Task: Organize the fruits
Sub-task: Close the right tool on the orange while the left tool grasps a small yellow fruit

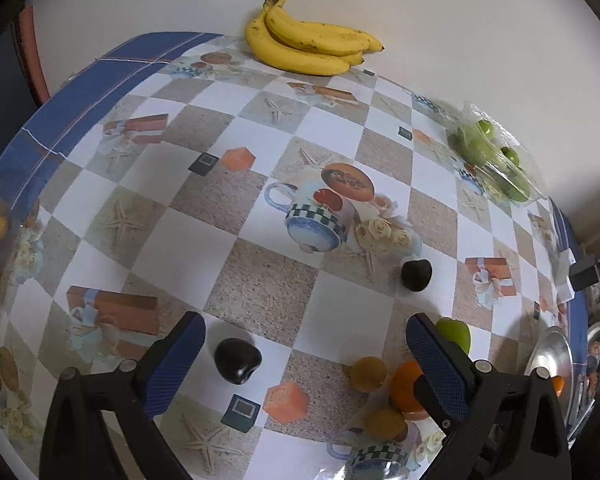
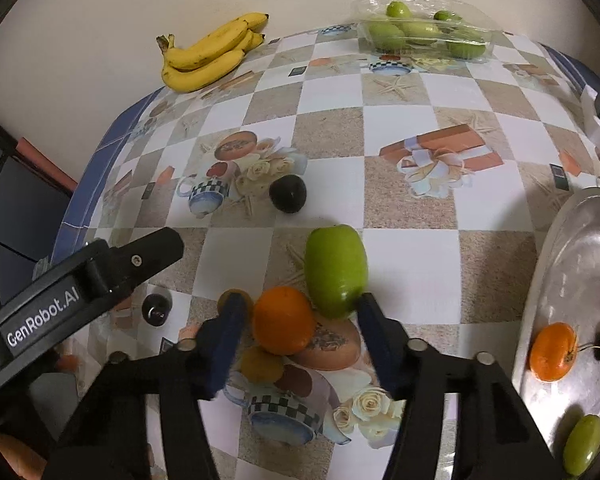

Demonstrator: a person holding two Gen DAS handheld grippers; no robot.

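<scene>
Orange fruit (image 2: 283, 320) sits between the blue pads of the right gripper (image 2: 296, 312), the fingers narrowed around it; whether the pads press on it is hard to make out, the left pad being blurred. Two small yellowish fruits (image 2: 260, 364) lie partly hidden behind the orange and that pad. A green fruit (image 2: 336, 270) touches the orange on its far side, just beside the right fingertip.

The left gripper (image 1: 304, 356) stands wide with nothing held; a dark fruit (image 1: 237, 360) lies between its fingers, nearer the left one. A second dark fruit (image 1: 416, 274) lies further in on the table (image 1: 260, 276).

Only the right wrist view shows the inside of the metal tray (image 2: 572, 256) at the table's right edge, cut off by the frame, with another orange, a green fruit and a dark stemmed one. Bananas (image 1: 308, 40) and a clear pack of green fruits (image 2: 420, 30) lie along the far edge.
</scene>
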